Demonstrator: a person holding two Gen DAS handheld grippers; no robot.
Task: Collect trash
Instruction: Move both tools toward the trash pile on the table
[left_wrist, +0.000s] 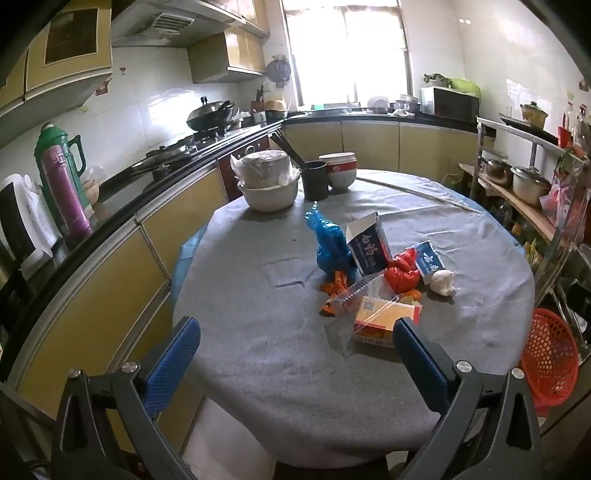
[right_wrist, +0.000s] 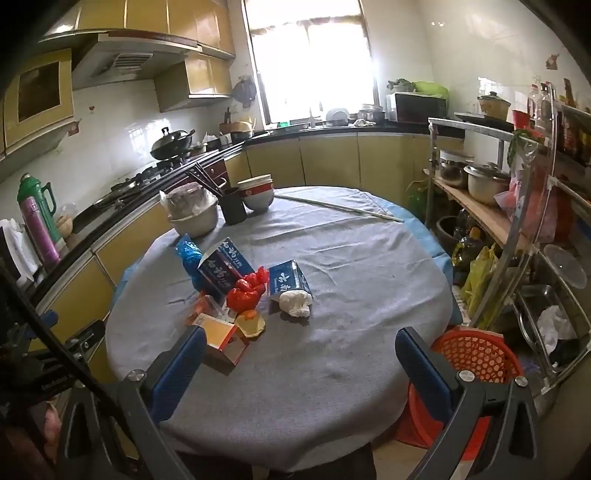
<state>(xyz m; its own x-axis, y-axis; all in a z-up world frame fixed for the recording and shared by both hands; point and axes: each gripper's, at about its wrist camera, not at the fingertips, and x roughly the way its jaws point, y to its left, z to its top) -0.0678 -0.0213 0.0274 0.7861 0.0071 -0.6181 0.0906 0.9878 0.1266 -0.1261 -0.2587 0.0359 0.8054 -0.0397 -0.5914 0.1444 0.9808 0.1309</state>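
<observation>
Start of the trash pickup: both tongs empty and wide over the bench, nothing lifted yet.
Left wrist view: left tongs (left_wrist: 295, 354) gape wide; the orange carton (left_wrist: 384, 321) lies just ahead, blue bag (left_wrist: 330, 247) farther.
Right wrist view: right tongs (right_wrist: 301, 365) gape wide; crumpled tissue (right_wrist: 295, 302) sits mid-bench, red basket (right_wrist: 476, 354) near right, likely the drop point. Next: close on one piece.

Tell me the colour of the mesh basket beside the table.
Red-orange basket, clearest in the right wrist view.
</observation>
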